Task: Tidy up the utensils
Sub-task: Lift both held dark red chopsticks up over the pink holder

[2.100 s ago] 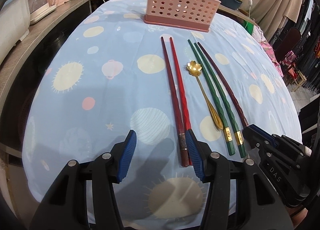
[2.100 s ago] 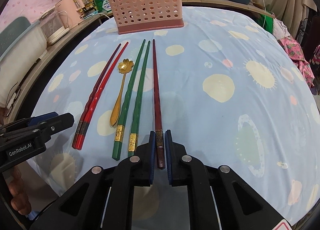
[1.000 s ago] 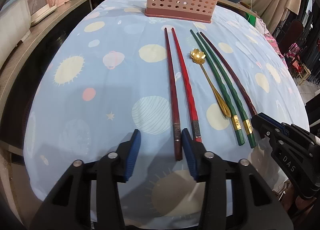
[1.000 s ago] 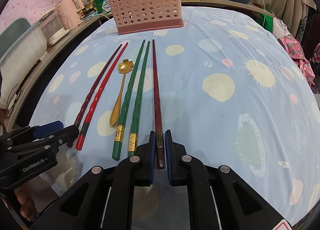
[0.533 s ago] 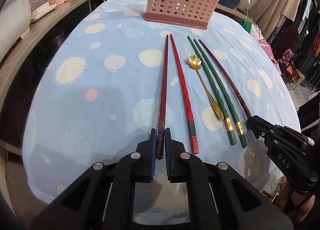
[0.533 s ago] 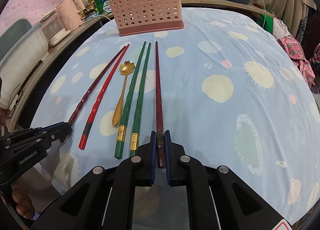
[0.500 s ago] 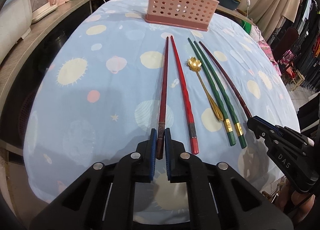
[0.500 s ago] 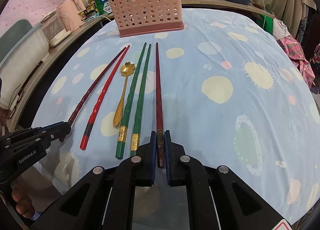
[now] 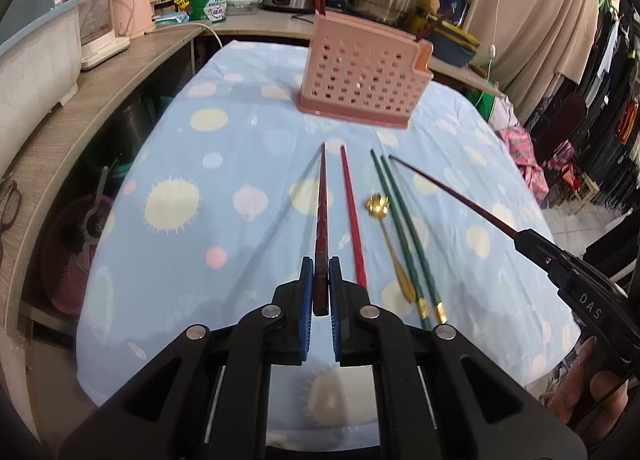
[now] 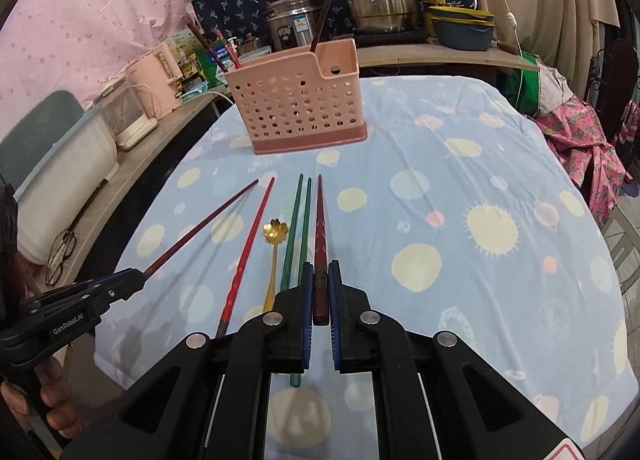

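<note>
Blue dotted tablecloth (image 9: 240, 163) below, each tool, left (image 9: 320, 287) and right (image 10: 320, 292), clamps one dark-red carved chopstick (image 9: 321, 211).

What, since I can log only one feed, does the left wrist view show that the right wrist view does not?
Only the left wrist view: a pink colander low at the left, and the "DAS" lettering on the right tool. Only the right wrist view: the "GenRobot.AI" label on the left tool. Both: the pink perforated plastic holder, gold flower-shaped spoon, two green chopsticks and one bright red chopstick lying on the blue patterned cloth, each tool shut on a dark red chopstick.
</note>
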Motion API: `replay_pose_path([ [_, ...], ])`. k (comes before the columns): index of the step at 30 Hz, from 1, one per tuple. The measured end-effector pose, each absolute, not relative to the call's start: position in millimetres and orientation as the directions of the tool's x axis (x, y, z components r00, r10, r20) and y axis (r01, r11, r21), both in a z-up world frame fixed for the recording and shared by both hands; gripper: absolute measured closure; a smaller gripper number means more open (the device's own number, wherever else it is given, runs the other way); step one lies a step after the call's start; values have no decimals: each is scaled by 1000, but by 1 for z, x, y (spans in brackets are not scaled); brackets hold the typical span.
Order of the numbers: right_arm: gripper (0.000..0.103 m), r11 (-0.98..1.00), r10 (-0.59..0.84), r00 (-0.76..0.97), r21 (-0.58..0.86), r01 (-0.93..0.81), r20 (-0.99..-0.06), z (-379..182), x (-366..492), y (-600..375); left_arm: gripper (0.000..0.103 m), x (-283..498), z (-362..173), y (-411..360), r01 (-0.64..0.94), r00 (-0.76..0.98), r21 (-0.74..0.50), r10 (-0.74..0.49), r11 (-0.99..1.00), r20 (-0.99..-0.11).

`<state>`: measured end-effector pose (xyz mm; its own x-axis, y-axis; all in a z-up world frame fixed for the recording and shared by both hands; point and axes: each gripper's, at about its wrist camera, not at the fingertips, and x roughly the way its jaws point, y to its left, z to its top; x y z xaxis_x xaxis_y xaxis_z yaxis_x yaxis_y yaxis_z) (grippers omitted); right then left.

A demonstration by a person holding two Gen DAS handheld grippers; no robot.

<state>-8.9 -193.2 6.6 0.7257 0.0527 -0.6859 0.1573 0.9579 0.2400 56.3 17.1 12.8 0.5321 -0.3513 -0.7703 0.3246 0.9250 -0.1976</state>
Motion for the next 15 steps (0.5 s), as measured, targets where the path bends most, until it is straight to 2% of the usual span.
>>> replay_pose_path([
  [15, 96, 946, 32, 830, 285, 155, -557, 77, 16, -227, 96, 103, 87, 21, 301, 657, -205, -358, 931, -663],
])
